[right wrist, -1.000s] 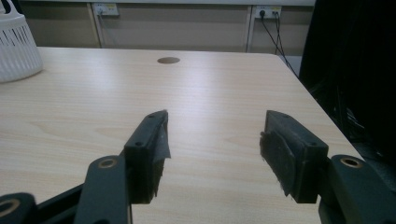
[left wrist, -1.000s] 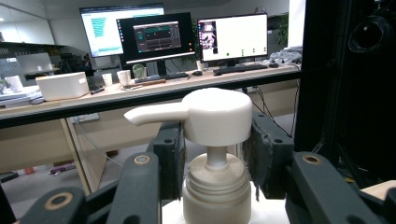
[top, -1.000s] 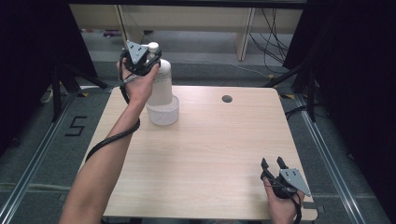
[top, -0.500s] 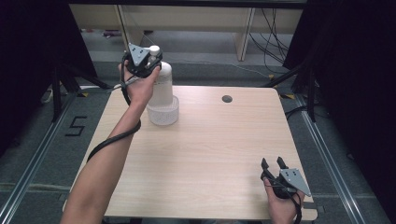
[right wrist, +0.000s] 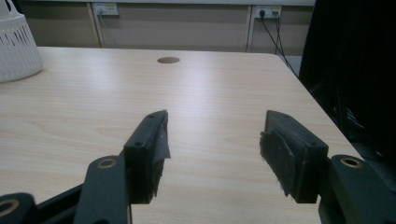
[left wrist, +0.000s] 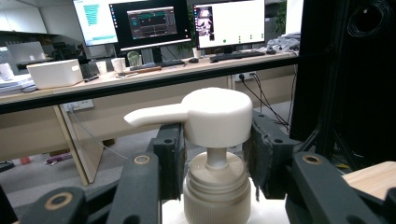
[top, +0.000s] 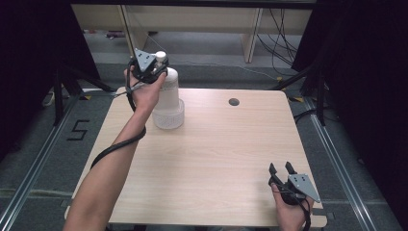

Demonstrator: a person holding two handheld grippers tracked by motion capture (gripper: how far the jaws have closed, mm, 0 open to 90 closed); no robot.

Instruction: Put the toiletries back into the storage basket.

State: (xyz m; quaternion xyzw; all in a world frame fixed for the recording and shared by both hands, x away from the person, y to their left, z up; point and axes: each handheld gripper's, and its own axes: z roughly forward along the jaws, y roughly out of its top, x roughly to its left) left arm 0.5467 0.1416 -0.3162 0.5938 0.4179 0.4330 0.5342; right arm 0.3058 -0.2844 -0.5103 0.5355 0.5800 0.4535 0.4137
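Observation:
A white pump bottle (top: 168, 103) stands upright on the back left of the wooden table (top: 216, 154). My left gripper (top: 155, 70) is at the bottle's top and shut on it. In the left gripper view the black pads flank the white pump head (left wrist: 217, 114) and the ribbed cap below it, with my left gripper (left wrist: 212, 156) closed against them. The spout points left in that view. My right gripper (top: 281, 168) rests near the table's front right corner. Its jaws stand open with nothing between them (right wrist: 212, 140).
A round cable hole (top: 234, 102) lies at the back of the table, right of the bottle. The bottle's ribbed base (right wrist: 16, 46) shows at the far left of the right gripper view. Desks with monitors (left wrist: 149, 21) stand beyond the table.
My left gripper and the pump head have sunk slightly while the bottle's base has stayed put. The right gripper has not moved.

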